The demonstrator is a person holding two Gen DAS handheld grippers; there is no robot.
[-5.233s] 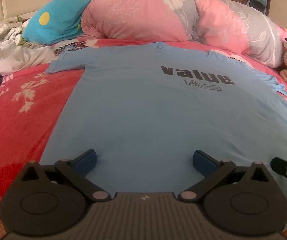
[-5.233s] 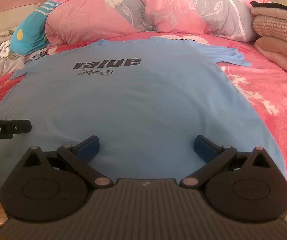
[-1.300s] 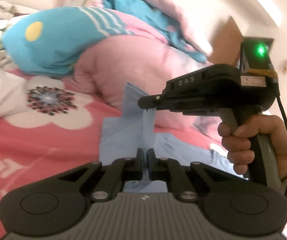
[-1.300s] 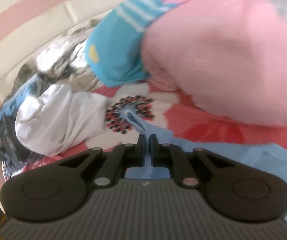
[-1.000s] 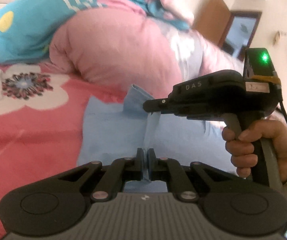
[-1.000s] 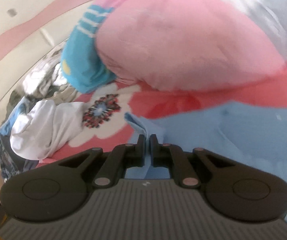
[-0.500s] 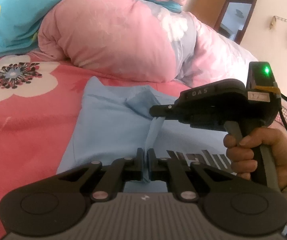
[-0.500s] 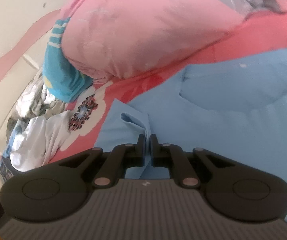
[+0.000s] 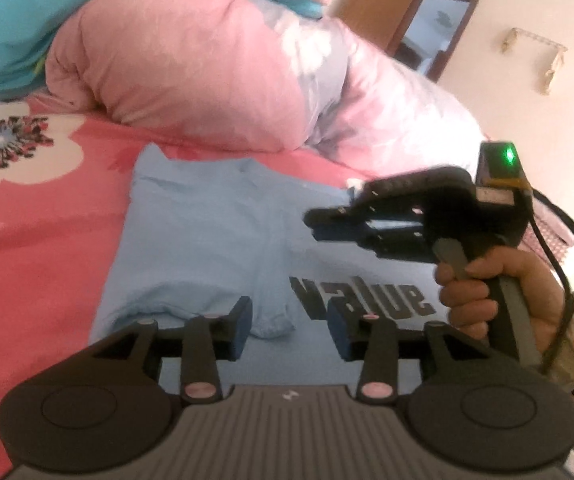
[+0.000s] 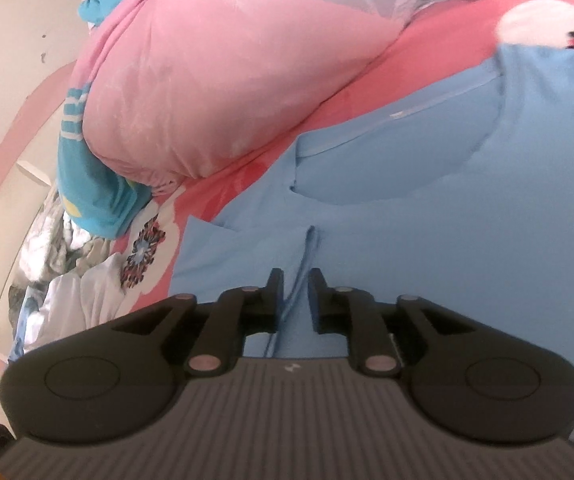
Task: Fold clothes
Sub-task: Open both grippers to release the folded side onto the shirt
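Both hand-held grippers, left (image 9: 289,326) and right (image 10: 295,300), gape empty above the blue T-shirt (image 9: 203,240).

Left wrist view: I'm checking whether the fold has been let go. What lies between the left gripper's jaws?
Only the folded-over edge of the blue T-shirt, lying loose on the bed; the left gripper stands open around it.

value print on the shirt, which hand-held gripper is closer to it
Left. The left hand-held gripper sits open right at the value print, its fingertips beside the letters. The right hand-held gripper hovers beyond the print, nearer the collar.
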